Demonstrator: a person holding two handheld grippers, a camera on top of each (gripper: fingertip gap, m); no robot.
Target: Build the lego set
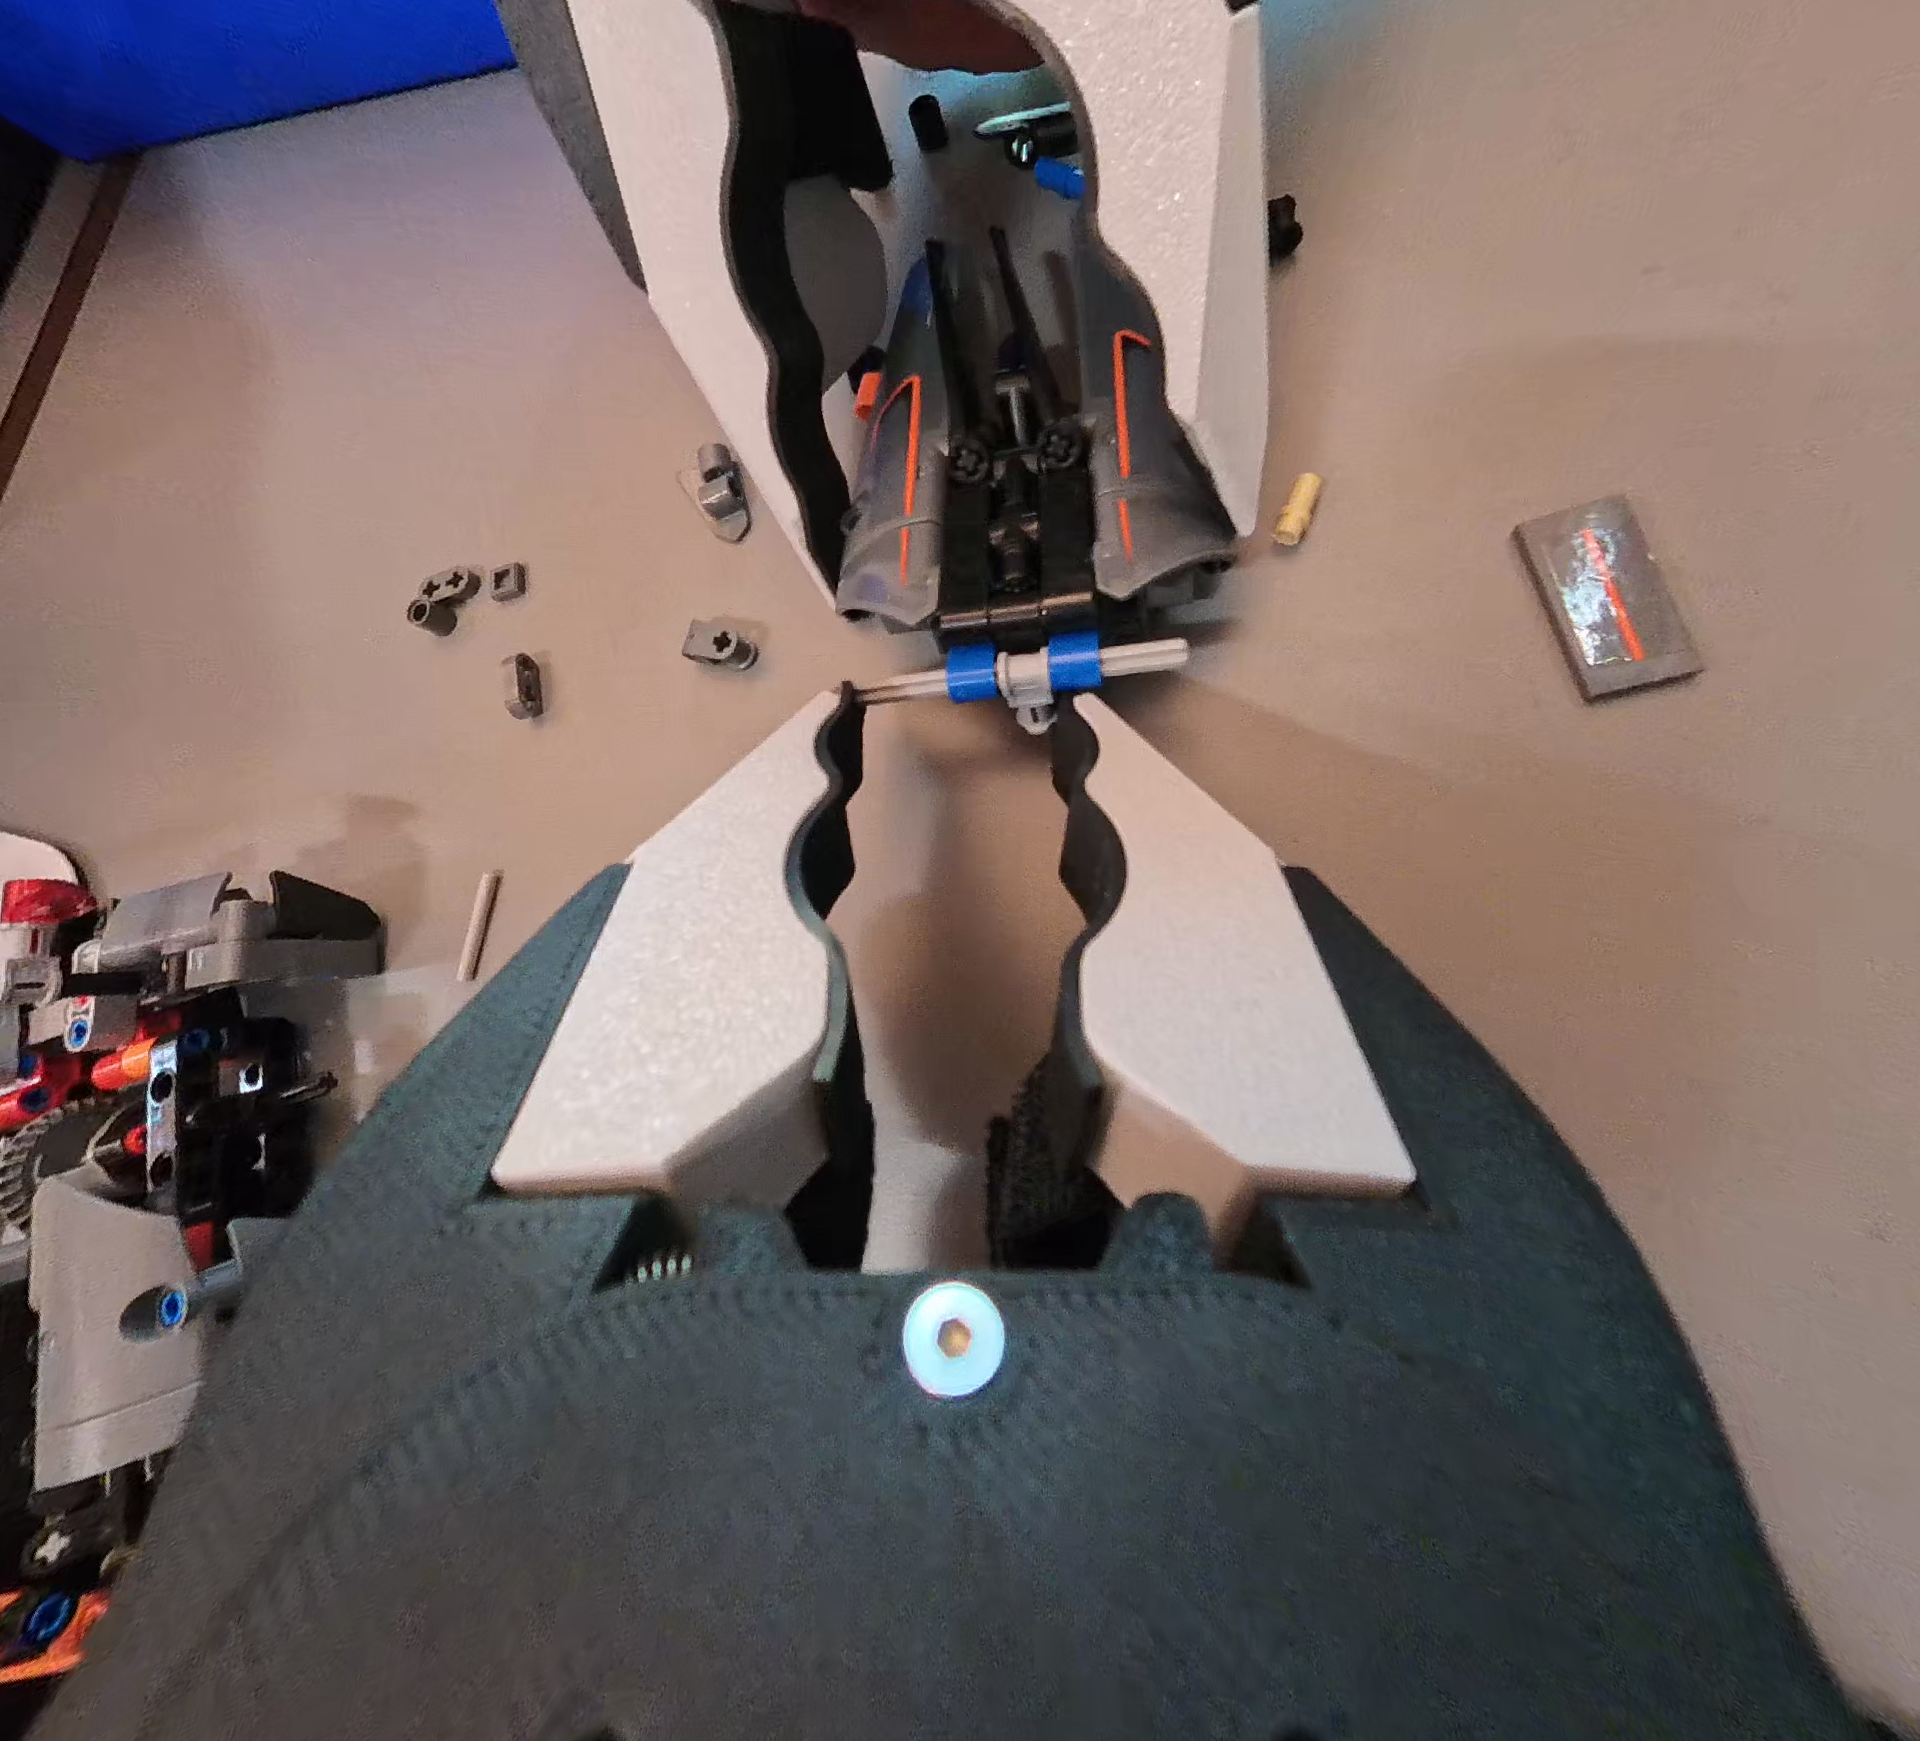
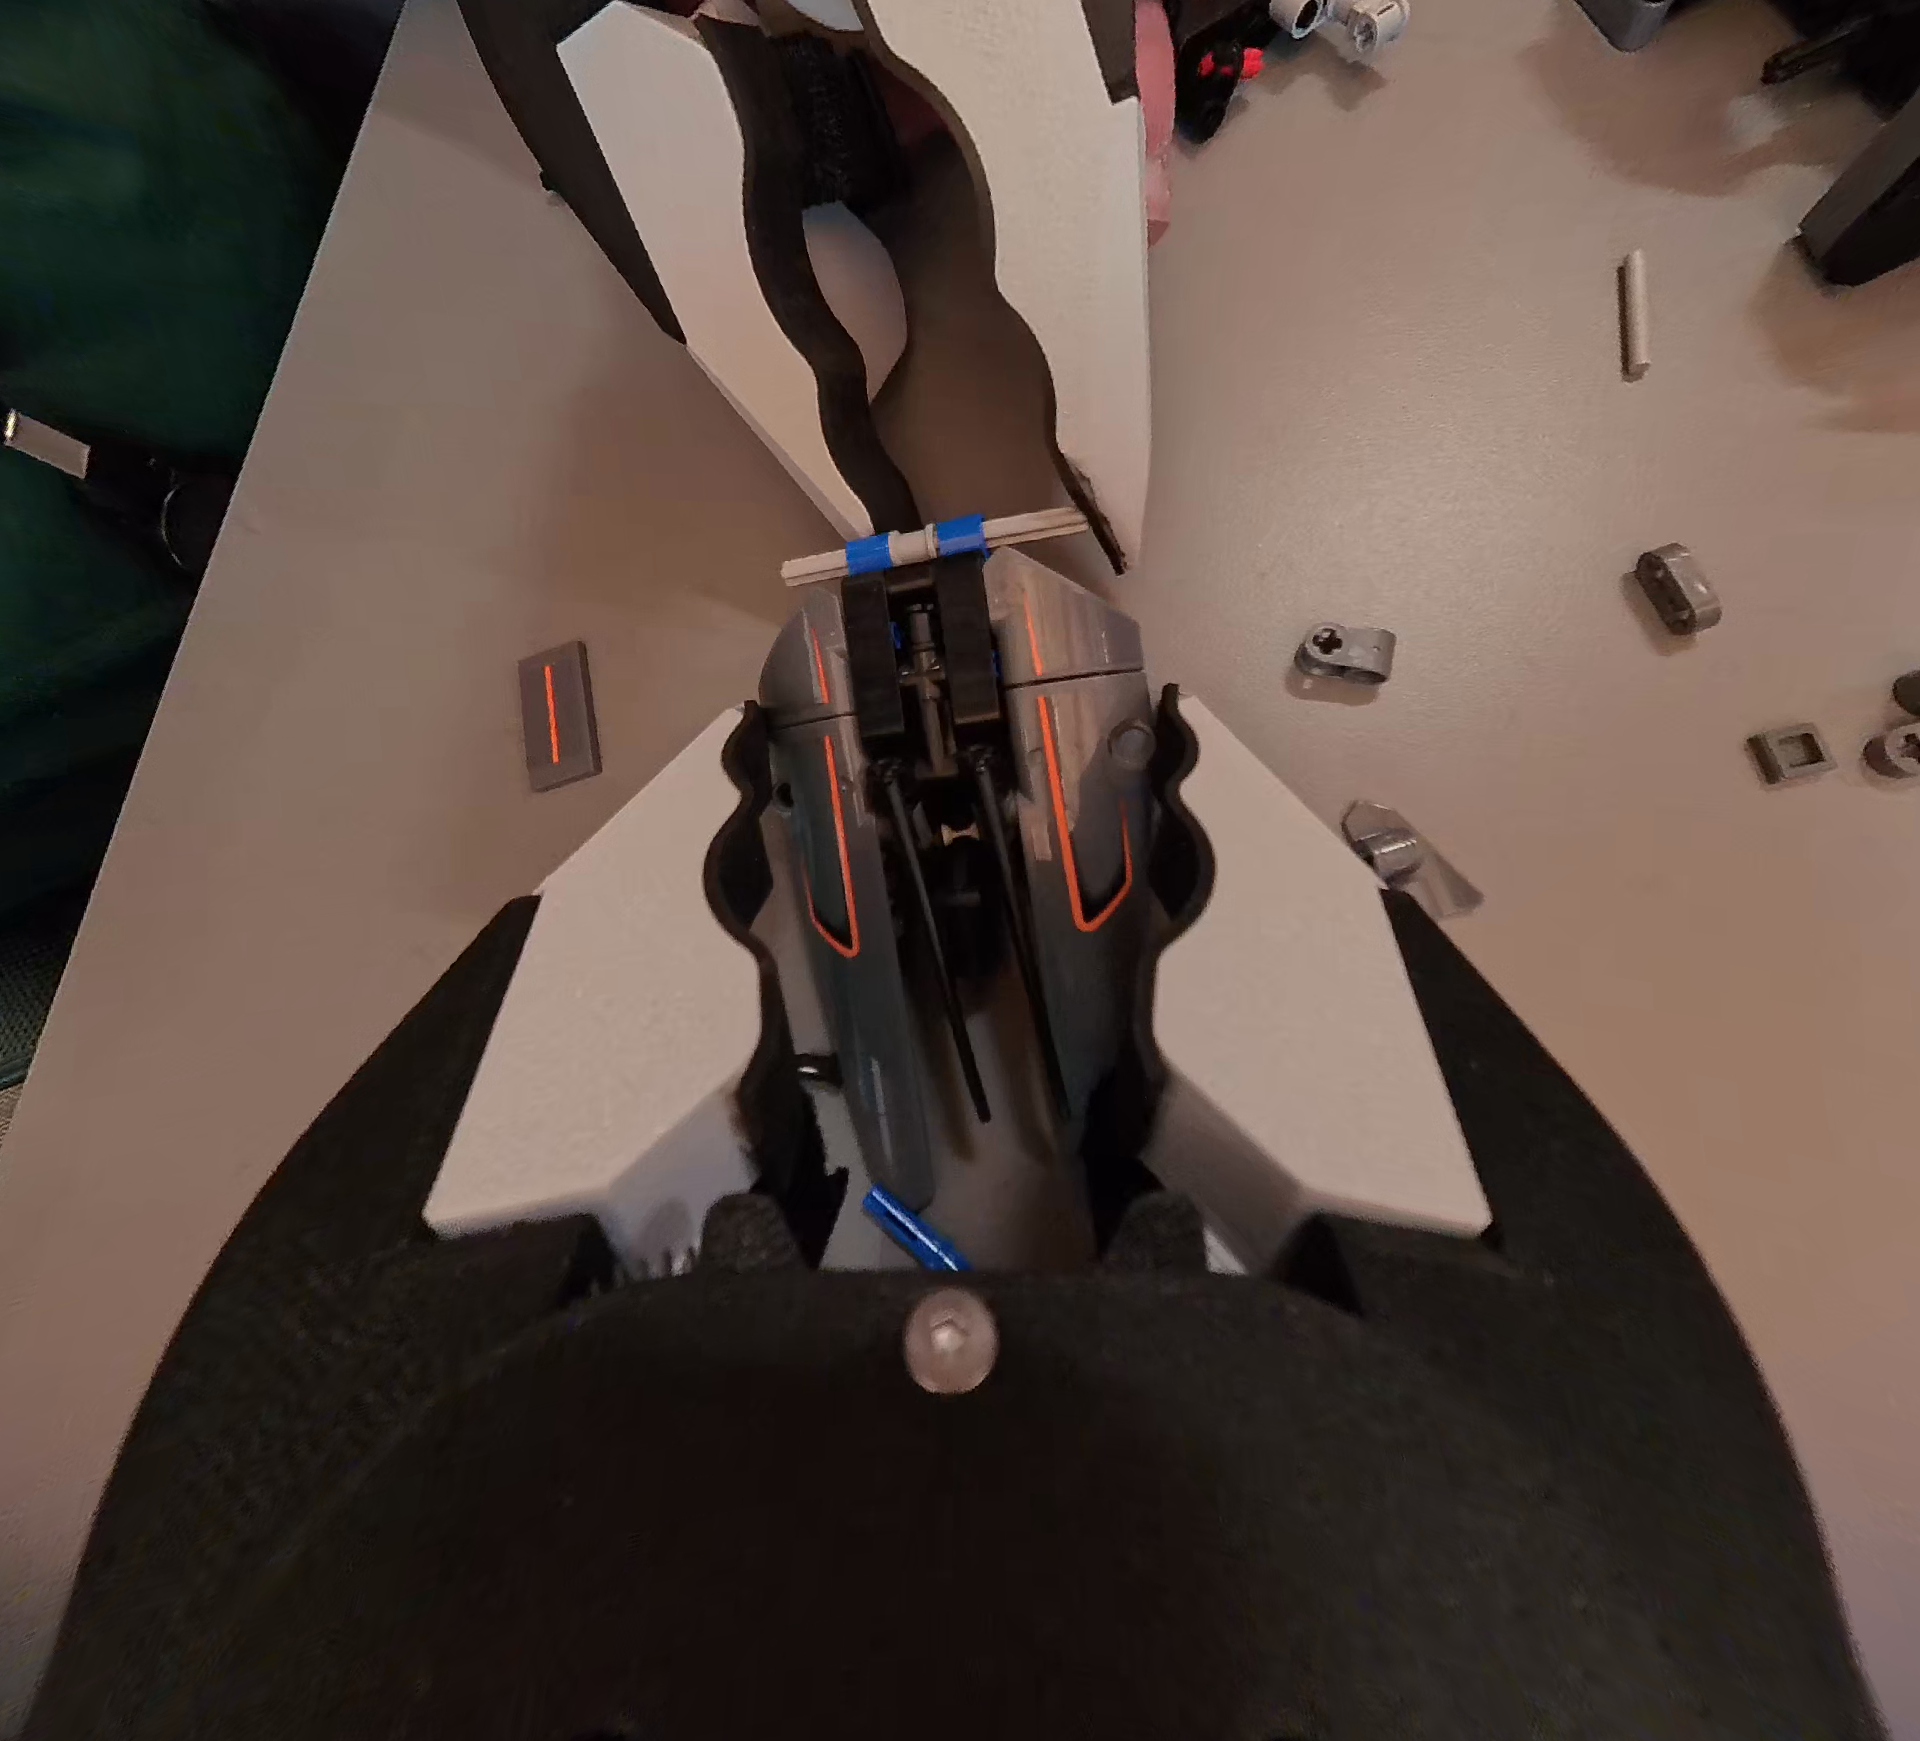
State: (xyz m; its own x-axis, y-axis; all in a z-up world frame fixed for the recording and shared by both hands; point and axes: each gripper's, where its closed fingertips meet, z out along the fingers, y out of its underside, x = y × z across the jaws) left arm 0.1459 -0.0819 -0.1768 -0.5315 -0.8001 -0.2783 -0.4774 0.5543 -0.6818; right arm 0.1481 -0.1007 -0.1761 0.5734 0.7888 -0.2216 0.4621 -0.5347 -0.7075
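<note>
My right gripper [image 2: 956, 715] is shut on a dark grey Lego body section with orange stripes [image 2: 1081, 818], holding it by its sides. At the section's front, two black beams carry a light grey axle with two blue bushes [image 2: 961, 538]. In the left wrist view the section [image 1: 1143, 465] points toward me, the axle [image 1: 1039, 665] at its near end. My left gripper [image 1: 961, 712] is open, its tips right at the axle. The left fingertip [image 1: 844, 725] touches the axle's end. It holds nothing.
On the tan table lie a grey tile with an orange stripe [image 1: 1605, 595], a tan pin [image 1: 1297, 507], small grey connectors [image 1: 717, 642] [image 1: 447, 595] and a loose grey axle [image 2: 1633, 315]. A partly built model [image 1: 156, 1068] stands at the left. The table edge [image 2: 312, 257] runs along the left. The grippers are tip to tip, or close to it. Both grippers' tips are roughly 15 centimeters from the partly built model [image 1: 156, 1068].
</note>
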